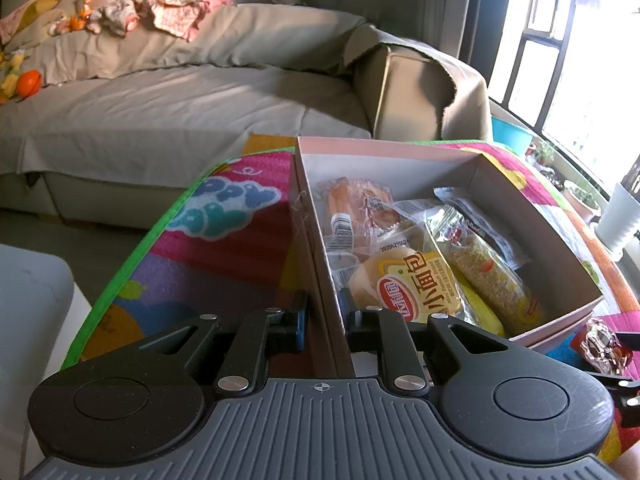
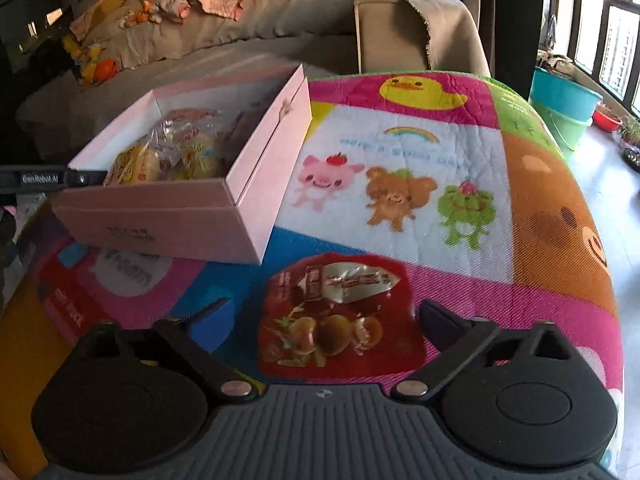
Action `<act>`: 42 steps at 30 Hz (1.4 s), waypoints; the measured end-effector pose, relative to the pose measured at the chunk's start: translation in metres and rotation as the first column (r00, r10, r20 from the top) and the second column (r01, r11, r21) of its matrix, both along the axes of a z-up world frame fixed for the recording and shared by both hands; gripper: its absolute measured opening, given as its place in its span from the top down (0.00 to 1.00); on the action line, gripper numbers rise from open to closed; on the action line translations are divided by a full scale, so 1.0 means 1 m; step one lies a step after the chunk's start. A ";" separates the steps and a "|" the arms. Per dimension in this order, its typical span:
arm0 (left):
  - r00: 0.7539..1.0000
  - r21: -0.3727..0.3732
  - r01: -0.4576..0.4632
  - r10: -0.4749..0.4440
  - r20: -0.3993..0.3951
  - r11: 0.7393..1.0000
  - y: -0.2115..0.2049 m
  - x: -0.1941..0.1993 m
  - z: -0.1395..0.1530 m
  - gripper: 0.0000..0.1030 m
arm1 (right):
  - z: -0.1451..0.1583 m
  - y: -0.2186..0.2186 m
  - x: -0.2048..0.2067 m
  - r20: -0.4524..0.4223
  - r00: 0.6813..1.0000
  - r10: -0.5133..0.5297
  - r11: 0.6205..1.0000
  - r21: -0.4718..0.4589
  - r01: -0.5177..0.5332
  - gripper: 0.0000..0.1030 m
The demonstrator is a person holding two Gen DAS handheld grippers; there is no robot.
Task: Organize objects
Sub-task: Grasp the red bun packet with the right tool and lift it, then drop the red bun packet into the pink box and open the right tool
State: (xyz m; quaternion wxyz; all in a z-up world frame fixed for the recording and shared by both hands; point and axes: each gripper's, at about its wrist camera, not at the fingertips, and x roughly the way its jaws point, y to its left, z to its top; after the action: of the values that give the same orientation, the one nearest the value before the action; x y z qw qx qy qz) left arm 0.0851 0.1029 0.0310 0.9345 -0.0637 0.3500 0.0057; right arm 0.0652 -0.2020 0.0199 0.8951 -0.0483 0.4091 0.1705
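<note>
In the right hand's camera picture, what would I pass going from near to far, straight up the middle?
Right gripper, jaws open → red snack packet lying between them on the play mat → rainbow picture → yellow duck picture → sofa arm.

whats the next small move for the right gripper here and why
Probably ease the right gripper down and shut it on the red snack packet. Its jaws stand open on either side of the packet, which lies flat on the mat outside the pink box. The left gripper is shut on the box wall, holding it steady.
</note>
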 end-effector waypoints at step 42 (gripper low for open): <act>1.000 -0.028 0.023 -0.022 0.015 0.999 0.008 -0.002 -0.002 0.80 | 0.131 0.091 0.068 0.268 0.963 0.002 0.991 0.125 -0.036 0.11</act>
State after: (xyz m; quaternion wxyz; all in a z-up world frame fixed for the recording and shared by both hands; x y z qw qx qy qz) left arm 0.0834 0.1113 0.0292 0.9362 -0.0731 0.3437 -0.0103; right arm 0.1336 -0.1105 0.1510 0.9417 -0.0168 0.2723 0.1971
